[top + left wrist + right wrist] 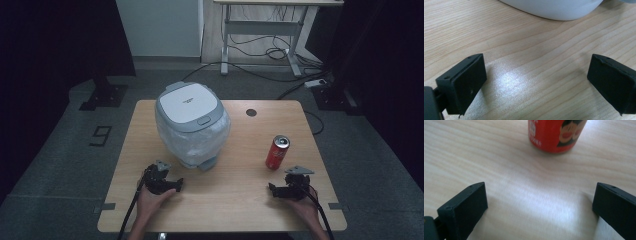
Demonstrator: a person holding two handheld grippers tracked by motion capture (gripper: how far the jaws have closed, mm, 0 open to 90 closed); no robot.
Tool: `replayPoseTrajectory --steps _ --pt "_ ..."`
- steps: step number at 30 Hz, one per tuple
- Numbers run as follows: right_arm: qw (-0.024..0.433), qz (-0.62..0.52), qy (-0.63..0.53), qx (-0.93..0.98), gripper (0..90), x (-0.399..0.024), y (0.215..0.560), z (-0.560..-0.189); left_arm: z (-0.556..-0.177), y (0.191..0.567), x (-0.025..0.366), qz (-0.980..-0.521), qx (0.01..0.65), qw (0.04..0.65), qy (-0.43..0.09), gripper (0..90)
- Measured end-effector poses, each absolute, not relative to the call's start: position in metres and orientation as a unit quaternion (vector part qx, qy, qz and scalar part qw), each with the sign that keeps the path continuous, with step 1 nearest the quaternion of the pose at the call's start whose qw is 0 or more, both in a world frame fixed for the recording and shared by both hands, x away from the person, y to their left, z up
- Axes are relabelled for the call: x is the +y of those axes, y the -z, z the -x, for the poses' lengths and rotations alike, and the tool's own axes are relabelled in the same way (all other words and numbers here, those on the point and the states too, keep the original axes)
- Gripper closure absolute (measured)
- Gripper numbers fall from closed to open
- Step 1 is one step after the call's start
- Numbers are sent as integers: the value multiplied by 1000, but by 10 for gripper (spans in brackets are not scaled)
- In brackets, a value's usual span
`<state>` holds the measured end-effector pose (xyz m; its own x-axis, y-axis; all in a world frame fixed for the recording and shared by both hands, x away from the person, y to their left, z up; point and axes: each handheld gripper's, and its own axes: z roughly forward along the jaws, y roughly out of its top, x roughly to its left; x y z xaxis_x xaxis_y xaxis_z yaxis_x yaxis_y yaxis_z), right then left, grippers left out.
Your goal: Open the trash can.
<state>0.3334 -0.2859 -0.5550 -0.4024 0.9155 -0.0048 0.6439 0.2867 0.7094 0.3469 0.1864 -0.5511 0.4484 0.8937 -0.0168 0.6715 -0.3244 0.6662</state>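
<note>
The red can (277, 152) stood upright on the right half of the desk (240, 200), its top showing a pull-tab opening, so it may have been open or empty — likely light, with thin walls that dent under a hard squeeze. Its smooth printed side looked slippery; the safest hold would be across the middle of the round body, jaws level and square to it, low enough not to tip it. In the right gripper view the can (556, 135) sat just ahead of the jaws, a little to the centre-right, with bare wood between.

The right gripper (285, 190) rested near the desk's front edge, just below the can, its jaws spread wide with nothing between them. The left gripper (165, 184) lay on the left side, jaws equally wide and empty, close in front of the white-and-grey bin (192, 125) with a closed lid and a clear liner bulging at its sides — a bulky thing, probably light but awkward, best worked by its lid latch rather than lifted. In the left gripper view its white base (554, 8) curved just beyond the jaws.
</note>
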Motion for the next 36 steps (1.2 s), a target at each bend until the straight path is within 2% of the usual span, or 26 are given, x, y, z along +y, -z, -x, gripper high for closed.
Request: replayPoseTrajectory --steps 10,12,15,18,21,29,36 --pt "215 -514 -318 768 0 -287 555 -326 -346 551 187 -792 495 309 -181 34" --pt "214 -513 -318 768 0 -288 555 -326 -345 550 188 -787 499 313 -186 61" --pt "213 -509 -320 770 0 -288 555 -326 -341 550 191 -781 503 317 -191 148" --pt "211 -505 -321 772 0 -290 555 -325 -340 548 194 -783 504 311 -190 164" --pt "211 -503 -322 774 3 -291 555 -325 -336 545 197 -777 508 310 -204 237" --pt "211 -501 -323 774 7 -292 555 -326 -324 525 212 -742 518 358 -232 471" --pt "213 -504 -324 772 15 -293 555 -326 -315 503 215 -733 499 394 -240 687"
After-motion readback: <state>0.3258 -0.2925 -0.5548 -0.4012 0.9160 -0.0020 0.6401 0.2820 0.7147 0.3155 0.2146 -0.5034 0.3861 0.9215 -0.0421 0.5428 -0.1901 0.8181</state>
